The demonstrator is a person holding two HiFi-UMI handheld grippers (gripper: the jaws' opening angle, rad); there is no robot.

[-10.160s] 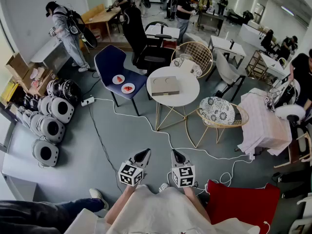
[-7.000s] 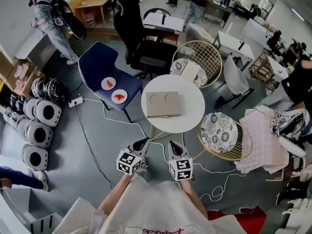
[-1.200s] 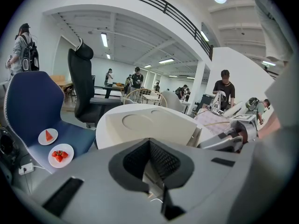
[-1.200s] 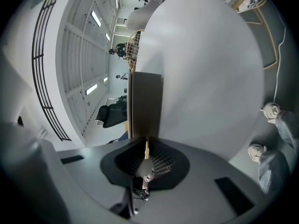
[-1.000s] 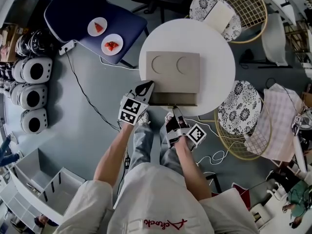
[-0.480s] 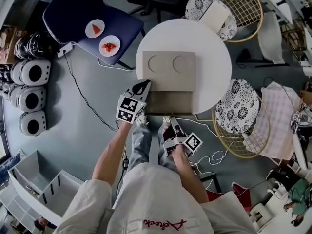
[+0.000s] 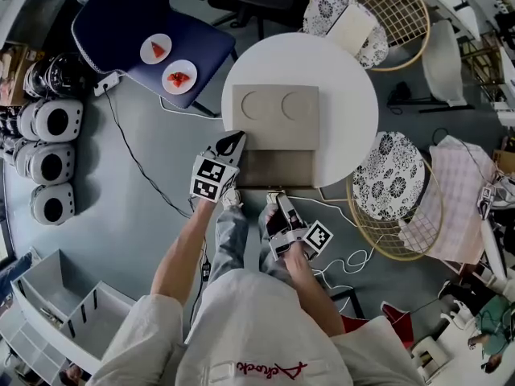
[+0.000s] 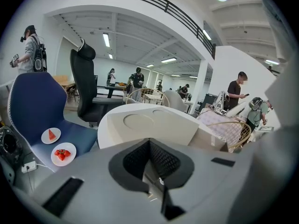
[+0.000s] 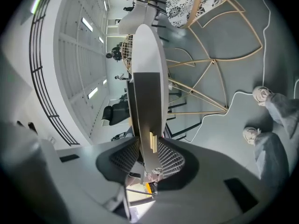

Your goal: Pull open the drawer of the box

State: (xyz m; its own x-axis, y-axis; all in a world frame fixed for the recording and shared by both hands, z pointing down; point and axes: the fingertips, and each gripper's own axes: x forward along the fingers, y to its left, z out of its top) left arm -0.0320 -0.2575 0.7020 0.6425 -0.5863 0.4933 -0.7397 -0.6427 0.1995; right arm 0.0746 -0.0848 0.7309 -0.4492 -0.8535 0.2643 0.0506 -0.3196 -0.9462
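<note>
Drawer (image 7: 278, 169) is further out; my right gripper (image 7: 278, 202) has just opened, handle (image 9: 153, 143) loose between its pads. Left gripper (image 7: 235, 139) sits pressed together by the box (image 7: 276, 117). Snagging that handle on withdrawal could drag the drawer off.

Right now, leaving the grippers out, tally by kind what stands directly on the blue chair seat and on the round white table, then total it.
White plates: 2
Box with drawer: 1
Total: 3
</note>
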